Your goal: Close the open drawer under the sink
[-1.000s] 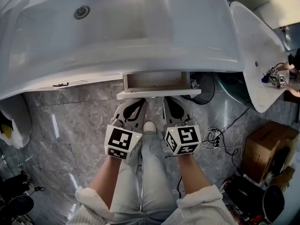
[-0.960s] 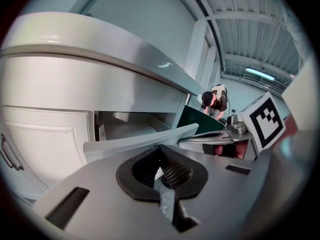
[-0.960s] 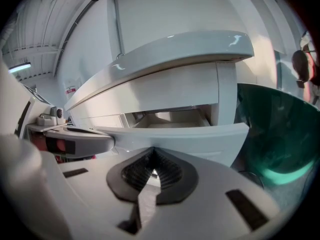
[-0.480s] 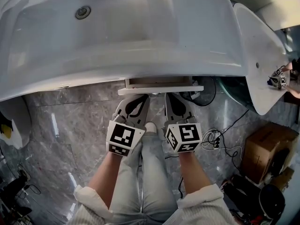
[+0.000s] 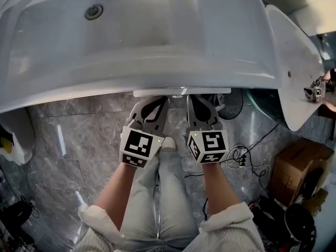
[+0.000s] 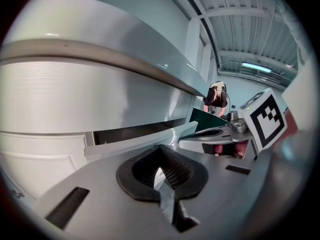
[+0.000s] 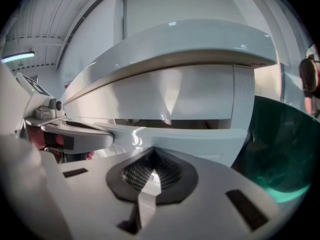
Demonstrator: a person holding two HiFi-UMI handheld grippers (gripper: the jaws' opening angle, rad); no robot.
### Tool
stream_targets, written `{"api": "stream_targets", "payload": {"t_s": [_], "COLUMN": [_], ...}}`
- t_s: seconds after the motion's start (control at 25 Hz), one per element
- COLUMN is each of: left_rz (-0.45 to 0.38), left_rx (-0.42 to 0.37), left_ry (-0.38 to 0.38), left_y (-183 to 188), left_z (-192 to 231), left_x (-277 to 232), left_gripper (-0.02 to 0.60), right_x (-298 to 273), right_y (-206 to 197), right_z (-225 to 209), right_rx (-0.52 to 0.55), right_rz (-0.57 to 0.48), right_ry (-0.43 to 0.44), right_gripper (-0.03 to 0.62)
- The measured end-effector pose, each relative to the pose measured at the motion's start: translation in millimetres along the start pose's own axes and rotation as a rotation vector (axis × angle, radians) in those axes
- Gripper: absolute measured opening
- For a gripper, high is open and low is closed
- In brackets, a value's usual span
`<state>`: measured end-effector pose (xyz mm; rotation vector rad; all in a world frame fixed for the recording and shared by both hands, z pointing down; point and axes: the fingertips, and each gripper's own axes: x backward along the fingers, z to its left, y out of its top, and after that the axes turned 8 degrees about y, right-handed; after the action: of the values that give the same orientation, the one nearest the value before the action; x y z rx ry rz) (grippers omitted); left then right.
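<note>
The white drawer (image 5: 181, 92) shows only as a thin front edge under the rim of the big white sink (image 5: 142, 30). My left gripper (image 5: 159, 100) and right gripper (image 5: 201, 97) sit side by side, both shut and empty, tips against the drawer front. In the left gripper view the drawer front (image 6: 140, 141) fills the space just beyond the closed jaws, with a narrow dark gap (image 6: 130, 130) above it. The right gripper view shows that drawer front (image 7: 200, 136) under the cabinet body, again right at the jaw tips.
A second white basin (image 5: 294, 62) stands to the right, with a dark green bowl shape (image 7: 280, 154) beside the cabinet. On the grey marble floor lie cables (image 5: 247, 151) and a cardboard box (image 5: 302, 164). My shoe (image 5: 168, 142) is between the grippers.
The drawer has slid in under the sink, from well open to a thin edge. Both grippers moved forward with it, staying against its front.
</note>
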<state>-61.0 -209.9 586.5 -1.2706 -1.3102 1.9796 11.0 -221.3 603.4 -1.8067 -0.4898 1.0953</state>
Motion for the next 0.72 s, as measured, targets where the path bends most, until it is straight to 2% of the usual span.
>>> {"api": "stream_targets", "payload": {"t_s": [0.32,0.72], "left_rz": [-0.007,-0.012], "left_rx": [-0.068,-0.081], "left_ry": [-0.011,-0.004], "left_y": [9.8,16.2], "left_z": [8.5,18.3], "left_x": [-13.6,-23.7], "left_gripper": [0.014,0.014], "right_x": [-13.3,-26.1], "right_y": [11.7,18.2], "right_z": [-9.7,-15.0], "right_rx": [0.029,0.048], "right_rz": [-0.017,-0.009], "right_ry": [0.007,0.014], "right_gripper": [0.009,0.009]}}
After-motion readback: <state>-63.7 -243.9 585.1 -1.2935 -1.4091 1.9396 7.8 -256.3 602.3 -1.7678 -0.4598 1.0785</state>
